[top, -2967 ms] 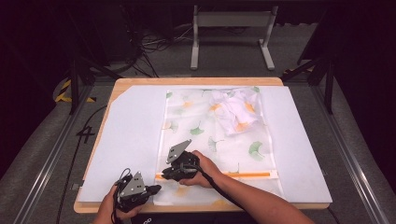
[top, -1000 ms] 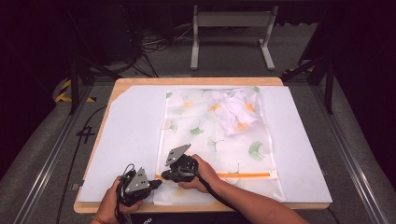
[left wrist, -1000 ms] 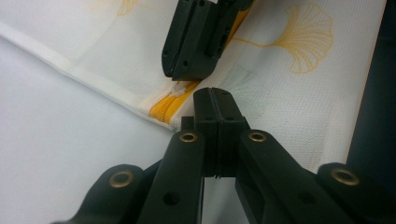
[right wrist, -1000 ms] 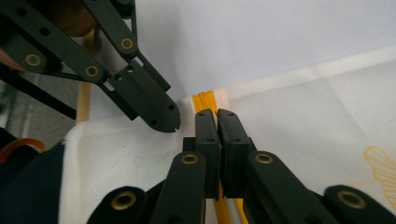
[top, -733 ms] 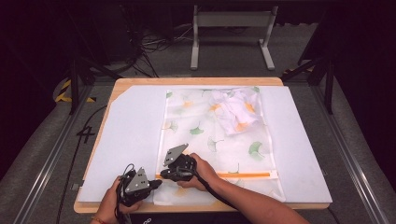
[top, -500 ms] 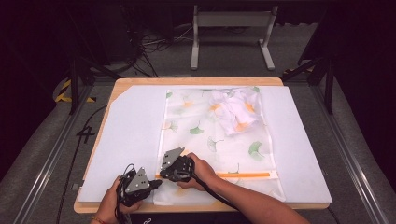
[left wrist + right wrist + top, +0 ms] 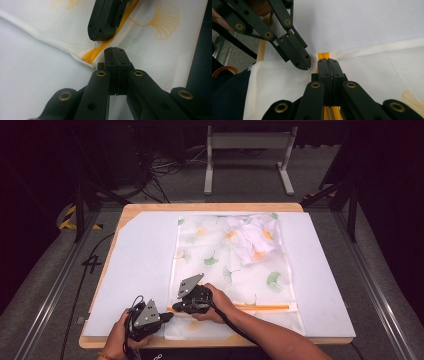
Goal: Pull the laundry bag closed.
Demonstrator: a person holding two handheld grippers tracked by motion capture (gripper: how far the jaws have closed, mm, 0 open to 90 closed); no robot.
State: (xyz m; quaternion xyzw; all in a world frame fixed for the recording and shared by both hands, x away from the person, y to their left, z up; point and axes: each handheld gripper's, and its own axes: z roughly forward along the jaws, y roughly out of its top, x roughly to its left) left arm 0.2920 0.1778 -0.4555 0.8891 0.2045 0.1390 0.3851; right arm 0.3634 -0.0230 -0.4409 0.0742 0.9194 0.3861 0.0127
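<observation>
Left gripper view: both grippers' fingers (image 7: 115,58) closed at orange zipper (image 7: 91,55).

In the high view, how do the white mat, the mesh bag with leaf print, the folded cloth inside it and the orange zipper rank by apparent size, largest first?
1. White mat
2. Mesh bag
3. Folded cloth
4. Orange zipper, a thin line, the least area though longer than the cloth is wide.
</observation>
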